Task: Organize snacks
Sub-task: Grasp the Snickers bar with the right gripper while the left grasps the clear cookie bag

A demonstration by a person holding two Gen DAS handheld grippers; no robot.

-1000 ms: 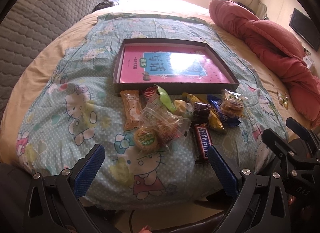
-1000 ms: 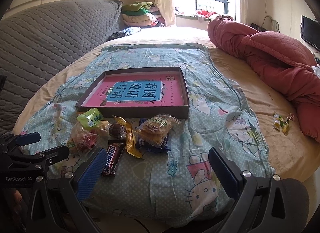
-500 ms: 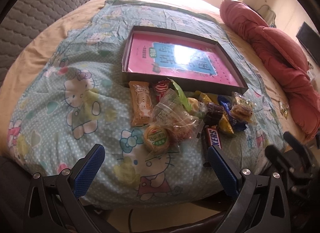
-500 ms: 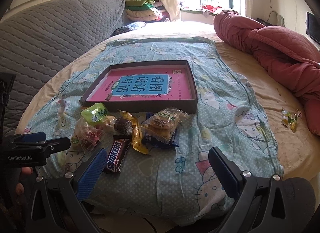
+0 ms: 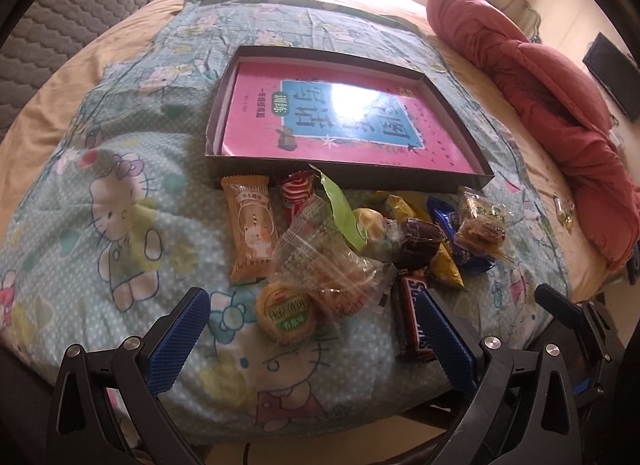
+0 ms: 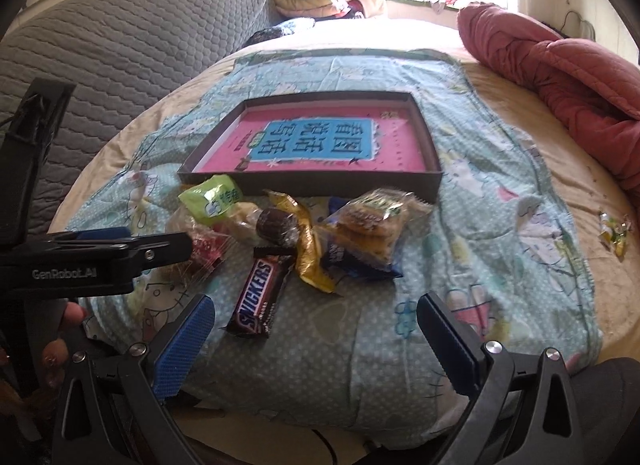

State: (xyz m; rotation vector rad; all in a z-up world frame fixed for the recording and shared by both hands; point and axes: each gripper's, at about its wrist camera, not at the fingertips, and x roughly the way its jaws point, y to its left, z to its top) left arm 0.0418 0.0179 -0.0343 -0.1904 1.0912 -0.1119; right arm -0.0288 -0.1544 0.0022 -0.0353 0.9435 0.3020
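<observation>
We are working over a bed spread with a soft, pale-blue cartoon-print cloth, a rumpled red quilt lying well beyond the far right corner of the tray. The tray is a shallow dark cardboard box with low stiff walls, and a glossy pink book lies flat inside it, catching glare. The snacks sit heaped on the cloth just in front of the tray's near wall, some touching it: an orange wafer packet at the left end, a clear crinkly bag and a round green-topped cake nearer us, a chocolate bar at the front of the pile, and a wrapped biscuit to the right. We judge all of them light; the film wrappers look slick and would crumple or slide, so we would pinch across the firm body, not the loose sealed ends. The chocolate bar looks stiff and easiest to take across its narrow width; the biscuit and cake seem crumbly and want a gentle squeeze. The soft bedding will give under any downward press. Our left gripper hangs wide apart and empty over the cake, and our right gripper is likewise spread wide, holding nothing, near the chocolate bar.
</observation>
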